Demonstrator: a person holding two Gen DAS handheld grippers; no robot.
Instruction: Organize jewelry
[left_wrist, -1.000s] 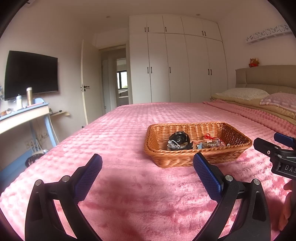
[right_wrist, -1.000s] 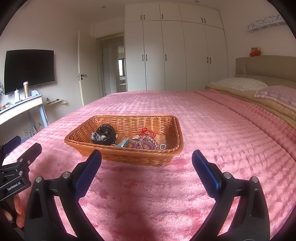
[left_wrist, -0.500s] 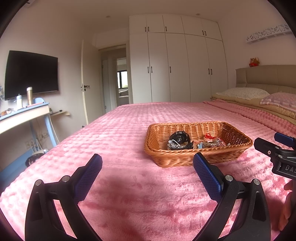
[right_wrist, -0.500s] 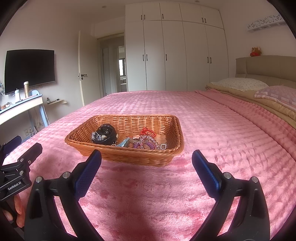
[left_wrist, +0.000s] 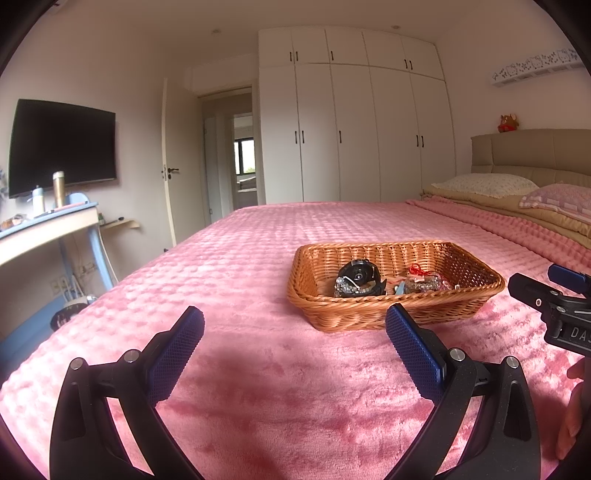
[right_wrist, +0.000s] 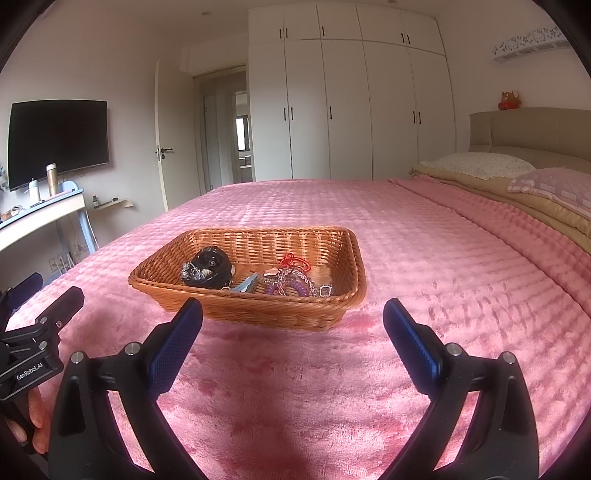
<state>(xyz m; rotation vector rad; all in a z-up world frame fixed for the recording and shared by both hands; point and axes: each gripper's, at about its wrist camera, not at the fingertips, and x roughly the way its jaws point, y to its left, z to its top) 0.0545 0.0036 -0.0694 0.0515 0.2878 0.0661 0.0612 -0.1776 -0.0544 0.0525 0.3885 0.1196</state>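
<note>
A brown woven basket (left_wrist: 395, 295) sits on a big bed with a fuzzy pink blanket (left_wrist: 258, 258). The jewelry is all inside the basket. At one end lies a round black thing (right_wrist: 208, 267) with a shiny silver chain (right_wrist: 190, 272) on it. Next to it, more to the middle, is a little pile: a red string loop (right_wrist: 293, 261), purple beads (right_wrist: 291, 287), a silver chain and a small square buckle (right_wrist: 325, 291). The things in the pile touch each other and are tangled up, so it is hard to tell them apart.

The left claw (left_wrist: 293, 338) is wide open and holds nothing. It hovers over the blanket, near the basket but not touching it. The right claw (right_wrist: 291, 332) is wide open too, and empty. It is just in front of the basket. A hand (right_wrist: 35, 424) holds the left claw's handle.

Behind the bed stand tall white closets (left_wrist: 354, 122). Pillows (left_wrist: 484, 184) lie at the head of the bed. A black TV (left_wrist: 61, 146) hangs on the wall over a bench (left_wrist: 44, 229) with bottles on it.
</note>
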